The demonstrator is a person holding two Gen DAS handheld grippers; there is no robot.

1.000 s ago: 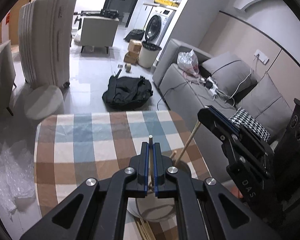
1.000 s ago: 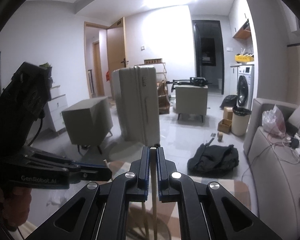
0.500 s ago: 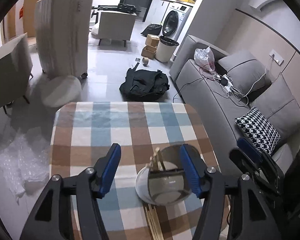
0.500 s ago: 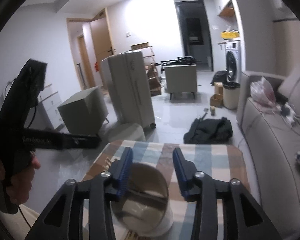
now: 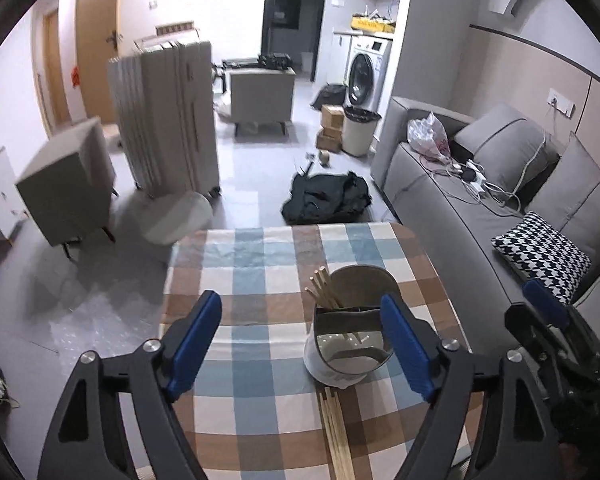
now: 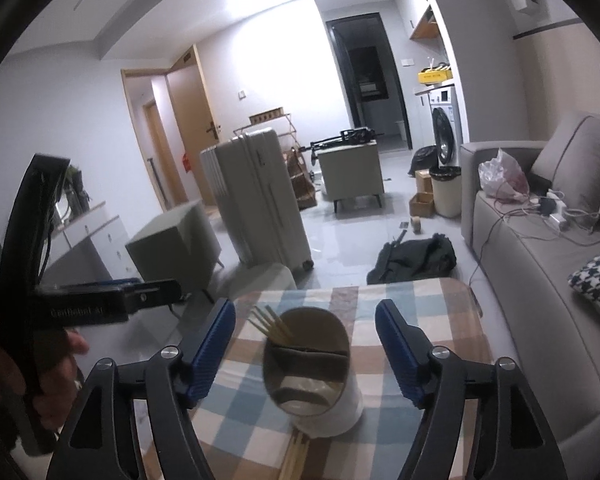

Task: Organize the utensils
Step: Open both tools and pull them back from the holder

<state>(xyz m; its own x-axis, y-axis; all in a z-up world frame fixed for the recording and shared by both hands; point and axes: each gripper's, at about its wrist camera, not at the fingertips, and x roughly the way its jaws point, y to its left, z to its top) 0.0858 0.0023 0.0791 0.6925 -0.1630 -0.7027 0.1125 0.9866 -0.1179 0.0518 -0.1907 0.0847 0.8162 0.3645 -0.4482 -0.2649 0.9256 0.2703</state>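
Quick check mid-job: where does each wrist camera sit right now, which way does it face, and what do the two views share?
Left wrist: behind the left tool, angled down at the utensil holder; its jaws are opening, nothing between; right tool shows at the edge.
Right wrist: behind the right tool, aimed flatter; its jaws are opening, empty; left hand visible.
Shared: holder, checkered tablecloth, loose chopsticks.

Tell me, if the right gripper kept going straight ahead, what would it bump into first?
Probably the white utensil holder on the checked tablecloth. It sits between the opening jaws of the right gripper, nothing held, though depth is hard to judge.
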